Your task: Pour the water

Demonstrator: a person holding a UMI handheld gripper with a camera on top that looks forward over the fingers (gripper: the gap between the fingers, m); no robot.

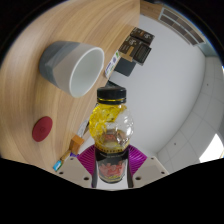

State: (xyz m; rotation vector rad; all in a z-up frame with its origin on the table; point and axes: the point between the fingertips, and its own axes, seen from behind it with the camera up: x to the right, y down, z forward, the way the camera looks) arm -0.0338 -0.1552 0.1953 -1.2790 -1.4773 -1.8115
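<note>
A clear bottle [111, 120] with yellow pieces inside and a dark label stands upright between the fingers of my gripper [111, 163]. Both purple pads [88, 159] press against its lower body, so the gripper is shut on it. The bottle's open mouth [111, 95] points away from me. Beyond it and to the left, a grey cup [71, 66] lies on its side on the wooden table [35, 100], its white opening facing the bottle.
A red round lid [41, 128] lies on the wood left of the fingers. A thin pen-like stick [75, 143] rests by the table's edge. A white and black device [135, 45] sits beyond the cup. Pale floor [175, 100] spreads to the right.
</note>
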